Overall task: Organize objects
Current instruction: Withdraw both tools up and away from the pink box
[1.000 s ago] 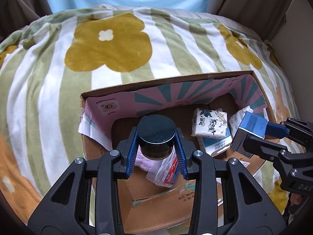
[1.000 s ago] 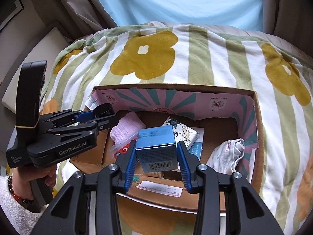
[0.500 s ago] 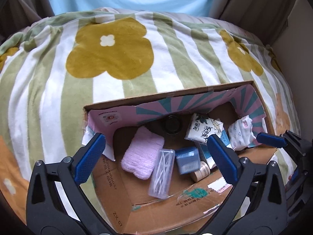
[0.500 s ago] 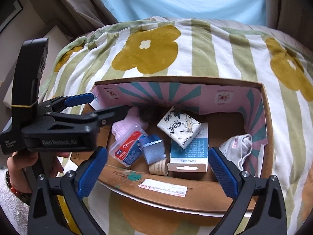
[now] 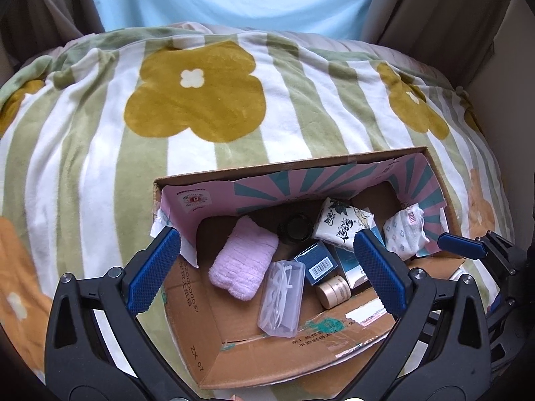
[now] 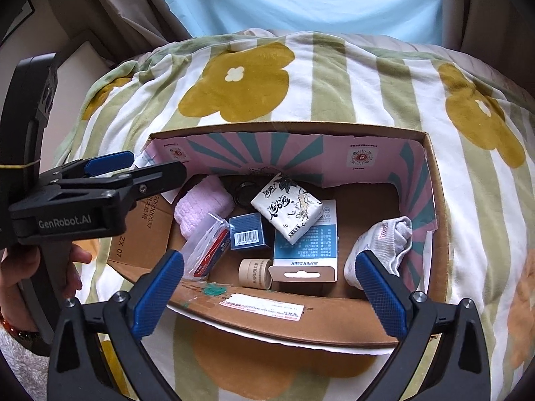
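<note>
An open cardboard box (image 5: 207, 327) (image 6: 301, 327) lies on the flowered blanket. Inside lie a dark jar (image 5: 296, 229) (image 6: 245, 190), a small blue box (image 5: 317, 264) (image 6: 249, 232), a pink towel (image 5: 245, 262) (image 6: 202, 205), a clear floss case (image 5: 282, 297) (image 6: 209, 245), a tissue pack (image 5: 341, 225) (image 6: 287, 212), a tan jar (image 5: 334, 290) (image 6: 255, 272), a flat blue-white box (image 6: 309, 244) and a rolled white cloth (image 5: 404, 232) (image 6: 384, 242). My left gripper (image 5: 267, 274) is open and empty above the box's near side. My right gripper (image 6: 269, 295) is open and empty above the near wall.
The blanket (image 5: 194, 100) (image 6: 334, 77) with yellow flowers and green stripes covers the surface all around the box. A light blue cloth (image 6: 294, 0) and beige curtains (image 5: 434, 6) stand behind. The left gripper's body (image 6: 83, 197) shows at the box's left edge in the right wrist view.
Both grippers opened. The left let go of the dark jar and the right let go of the small blue box; both now lie in the box. Both grippers pulled back.
</note>
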A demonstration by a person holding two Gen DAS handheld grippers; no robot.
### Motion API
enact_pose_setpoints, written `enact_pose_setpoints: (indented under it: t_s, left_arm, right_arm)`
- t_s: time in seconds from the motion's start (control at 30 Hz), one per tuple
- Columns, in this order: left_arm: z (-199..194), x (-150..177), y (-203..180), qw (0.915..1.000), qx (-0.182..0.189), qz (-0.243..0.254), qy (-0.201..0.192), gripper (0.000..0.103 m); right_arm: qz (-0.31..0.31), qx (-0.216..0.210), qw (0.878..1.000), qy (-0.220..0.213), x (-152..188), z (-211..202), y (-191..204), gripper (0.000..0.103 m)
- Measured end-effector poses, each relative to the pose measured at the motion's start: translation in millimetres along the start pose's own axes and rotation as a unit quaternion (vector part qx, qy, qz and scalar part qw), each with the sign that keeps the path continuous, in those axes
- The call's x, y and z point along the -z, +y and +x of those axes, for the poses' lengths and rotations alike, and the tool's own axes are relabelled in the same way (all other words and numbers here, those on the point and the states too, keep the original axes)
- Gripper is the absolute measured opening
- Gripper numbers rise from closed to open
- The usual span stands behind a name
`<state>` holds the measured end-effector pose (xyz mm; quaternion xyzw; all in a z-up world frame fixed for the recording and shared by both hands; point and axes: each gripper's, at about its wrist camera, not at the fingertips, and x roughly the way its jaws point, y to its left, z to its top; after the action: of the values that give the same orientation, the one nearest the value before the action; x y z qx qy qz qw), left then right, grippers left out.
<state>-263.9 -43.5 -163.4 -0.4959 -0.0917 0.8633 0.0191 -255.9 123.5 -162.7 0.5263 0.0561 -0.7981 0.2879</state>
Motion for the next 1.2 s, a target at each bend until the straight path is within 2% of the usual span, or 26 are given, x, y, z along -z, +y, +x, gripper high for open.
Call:
enact_pose_setpoints:
  t_s: [0.33, 0.5, 0.6, 0.87, 1.03, 1.2]
  left_arm:
    - [-41, -1, -5, 0.9991, -0.015, -0.009, -0.039, 0.103]
    - [-83, -4, -10, 0.9974, -0.016, -0.016, -0.068, 0.103]
    - [-113, -2, -12, 0.9963, -0.02, -0.025, -0.08, 0.103]
    - [-190, 33, -21, 0.9924, -0.047, -0.041, -0.106, 0.103]
    - [-215, 61, -27, 0.9917, -0.042, -0.057, -0.107, 0.103]
    - [-221, 91, -33, 0.9913, -0.05, -0.067, -0.102, 0.103]
  right_arm:
    - [0.0, 0.015, 1.0, -0.024, -1, -27, 9, 0.102]
    - [-0.004, 0.031, 0.998, -0.054, -8, -61, 16, 0.102]
    - [0.007, 0.027, 0.998, -0.064, -11, -84, 20, 0.102]
    - [0.009, 0.063, 0.994, -0.089, -3, -145, 34, 0.102]
    - [0.004, 0.081, 0.992, -0.093, 11, -169, 38, 0.102]
    - [0.002, 0.101, 0.991, -0.089, 29, -179, 39, 0.102]
